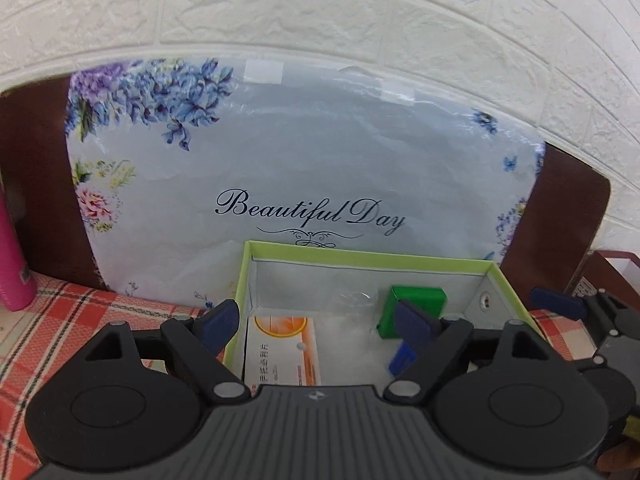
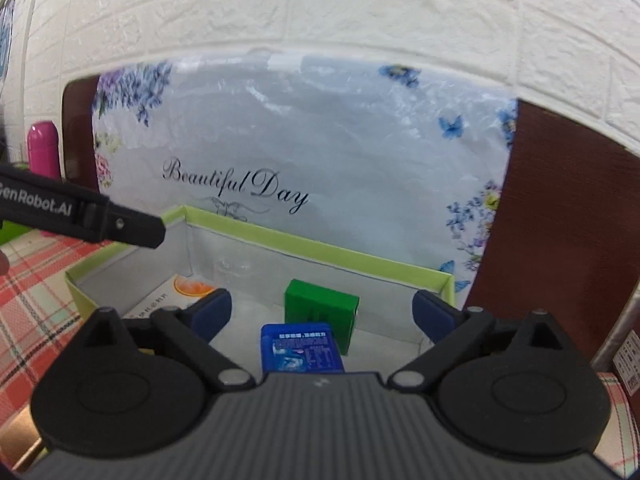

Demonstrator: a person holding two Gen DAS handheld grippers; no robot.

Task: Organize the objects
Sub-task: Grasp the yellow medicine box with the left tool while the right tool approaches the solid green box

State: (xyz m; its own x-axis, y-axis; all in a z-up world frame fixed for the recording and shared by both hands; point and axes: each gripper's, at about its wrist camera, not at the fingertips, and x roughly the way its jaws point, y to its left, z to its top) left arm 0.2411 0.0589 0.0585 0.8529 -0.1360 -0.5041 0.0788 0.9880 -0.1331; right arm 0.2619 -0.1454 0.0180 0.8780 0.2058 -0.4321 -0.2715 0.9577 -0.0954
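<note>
Both claws, left (image 1: 318,320) and right (image 2: 322,316), gape wide and hold nothing. Ahead of them one green-rimmed box (image 2: 320,242) holds four items: one green carton (image 2: 320,312), one blue packet (image 2: 300,348), one orange-printed box (image 1: 282,350), one clear cup (image 1: 356,300).

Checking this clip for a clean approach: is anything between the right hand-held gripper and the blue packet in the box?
Nothing visible blocks it. The right hand-held gripper is open above the green-rimmed box, and the blue packet lies right below its fingers. The green box stands behind the packet, and the orange-printed carton lies off to the left.

box (image 1: 360,258): matt cardboard | cloth (image 1: 52,320): woven check fabric | bag (image 1: 320,152): glossy crinkled plastic | wall (image 1: 360,8): rough embossed | bottle (image 2: 43,146): smooth pink
</note>
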